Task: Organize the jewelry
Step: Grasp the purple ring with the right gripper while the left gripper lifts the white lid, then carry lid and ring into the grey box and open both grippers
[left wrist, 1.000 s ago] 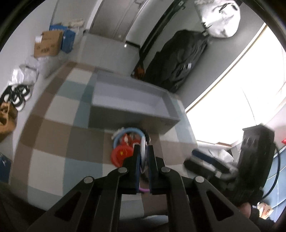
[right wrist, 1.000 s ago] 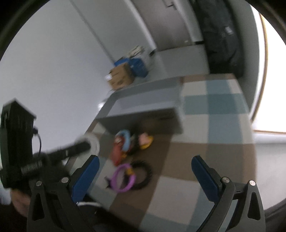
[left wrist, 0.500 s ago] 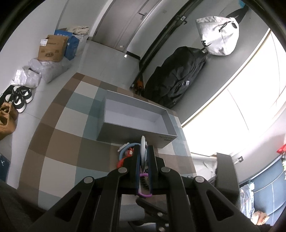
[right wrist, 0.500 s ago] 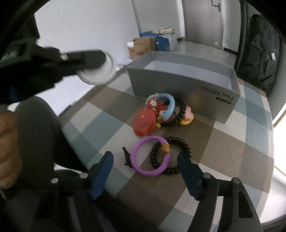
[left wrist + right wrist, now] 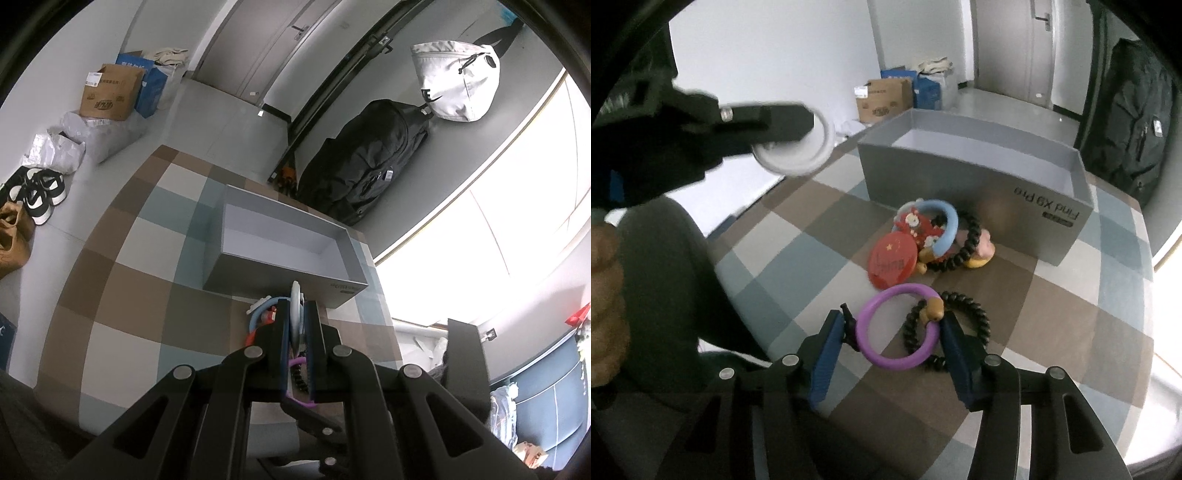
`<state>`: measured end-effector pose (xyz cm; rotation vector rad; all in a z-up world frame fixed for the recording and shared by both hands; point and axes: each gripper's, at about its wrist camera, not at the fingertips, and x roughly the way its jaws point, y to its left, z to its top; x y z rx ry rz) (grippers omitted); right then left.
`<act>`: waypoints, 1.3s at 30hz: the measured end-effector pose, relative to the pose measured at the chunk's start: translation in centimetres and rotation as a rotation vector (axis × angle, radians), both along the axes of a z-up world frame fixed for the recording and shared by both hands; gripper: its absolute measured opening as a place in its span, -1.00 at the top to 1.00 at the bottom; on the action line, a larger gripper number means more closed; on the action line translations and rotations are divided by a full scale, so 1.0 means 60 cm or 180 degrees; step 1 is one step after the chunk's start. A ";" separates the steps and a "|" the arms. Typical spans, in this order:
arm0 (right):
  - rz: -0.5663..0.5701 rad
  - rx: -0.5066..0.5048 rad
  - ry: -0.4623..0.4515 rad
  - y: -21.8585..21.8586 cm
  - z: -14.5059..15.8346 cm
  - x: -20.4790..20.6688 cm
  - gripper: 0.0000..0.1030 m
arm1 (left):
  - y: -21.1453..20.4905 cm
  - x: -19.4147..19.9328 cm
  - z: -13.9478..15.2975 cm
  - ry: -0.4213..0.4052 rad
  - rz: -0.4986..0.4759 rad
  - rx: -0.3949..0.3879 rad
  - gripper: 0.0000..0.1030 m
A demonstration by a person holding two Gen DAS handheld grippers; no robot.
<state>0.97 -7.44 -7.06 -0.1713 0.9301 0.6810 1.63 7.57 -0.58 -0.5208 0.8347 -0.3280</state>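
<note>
- White ring [image 5: 798,147] clamped edge-on between left gripper [image 5: 297,314] jaws, held in the air short of the grey box [image 5: 284,254].
- Box looks empty; nothing stowed yet.
- Right gripper [image 5: 894,350] jaws apart, straddling purple ring [image 5: 897,328] on the bench.
- Beyond them: black bead bracelet [image 5: 975,325], red badge [image 5: 892,264], blue bangle [image 5: 947,225] all still to go.

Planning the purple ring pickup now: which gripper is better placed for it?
Right. The right gripper is open with its fingers either side of the purple ring on the table. The left gripper is shut on the white ring, above the table.
</note>
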 end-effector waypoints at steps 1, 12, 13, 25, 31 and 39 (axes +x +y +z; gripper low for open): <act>-0.0010 0.0059 0.0001 -0.005 0.005 0.001 0.00 | 0.000 0.000 0.000 0.0001 0.0002 0.0003 0.94; -0.0240 0.0739 -0.0144 -0.056 0.078 0.029 0.00 | -0.005 0.019 0.005 0.0049 -0.0024 0.0106 0.94; -0.0258 0.0790 -0.0151 -0.060 0.086 0.036 0.00 | -0.007 0.022 0.007 0.0049 -0.0023 0.0130 0.94; -0.0336 0.0903 -0.0290 -0.072 0.153 0.163 0.00 | -0.029 0.105 0.042 -0.0004 -0.0123 0.0378 0.94; -0.0291 0.0831 -0.0139 -0.050 0.136 0.224 0.00 | -0.041 0.155 0.037 0.0022 -0.0265 0.0469 0.94; -0.0318 0.0808 0.0164 -0.056 0.089 0.257 0.00 | -0.036 0.194 -0.003 0.0221 -0.0392 0.0426 0.94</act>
